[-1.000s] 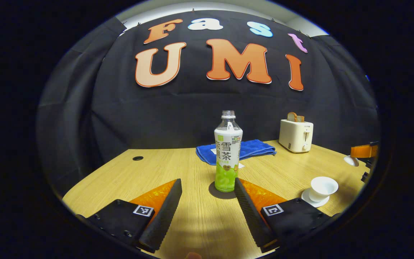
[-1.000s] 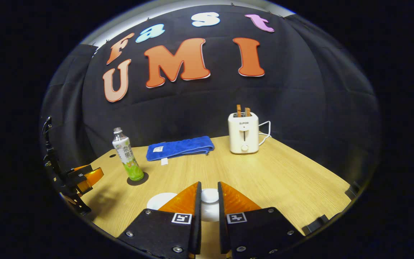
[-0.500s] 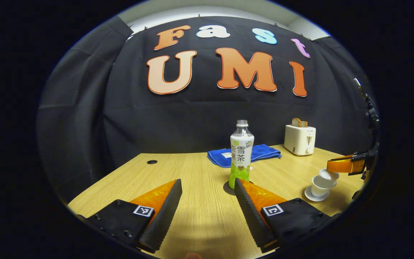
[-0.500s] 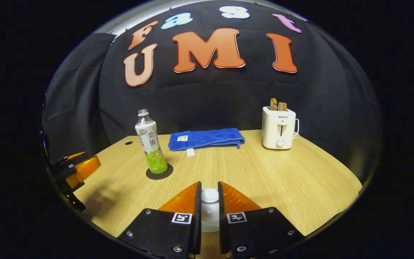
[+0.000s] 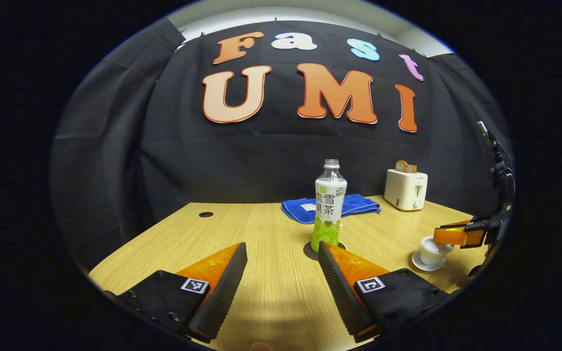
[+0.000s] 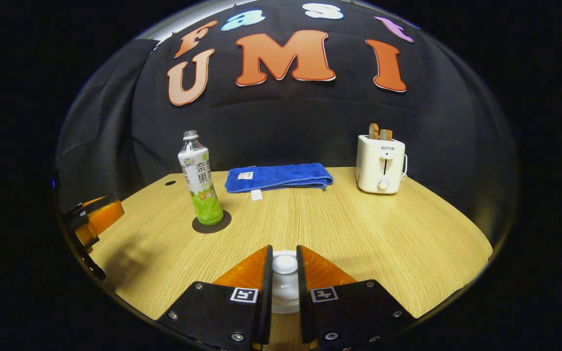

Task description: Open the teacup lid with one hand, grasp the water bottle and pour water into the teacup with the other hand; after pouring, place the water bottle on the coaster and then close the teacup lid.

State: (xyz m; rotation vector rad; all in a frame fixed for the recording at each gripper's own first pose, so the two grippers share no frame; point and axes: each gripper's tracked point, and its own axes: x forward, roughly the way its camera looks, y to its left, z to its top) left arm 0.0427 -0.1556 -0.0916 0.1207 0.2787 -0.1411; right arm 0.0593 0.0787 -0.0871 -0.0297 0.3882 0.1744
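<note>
Light wood-grain table [image 6: 359,234] against the black cloth wall. Right gripper [image 6: 284,273] held low and level, jaws clamped on the knob of the round white teacup lid [image 6: 285,265]; in the left gripper view it sits over the white teacup [image 5: 430,245] on its saucer. Left gripper [image 5: 281,273] level, jaws spread wide, holding nothing. Beyond it, the clear green-labelled water bottle [image 5: 330,207] stands upright on the dark round coaster [image 5: 309,250]. Farther back: folded blue towel [image 6: 278,176], cream toaster [image 6: 380,164].

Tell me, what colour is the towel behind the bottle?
Blue. The towel shows best in the right gripper view.
</note>
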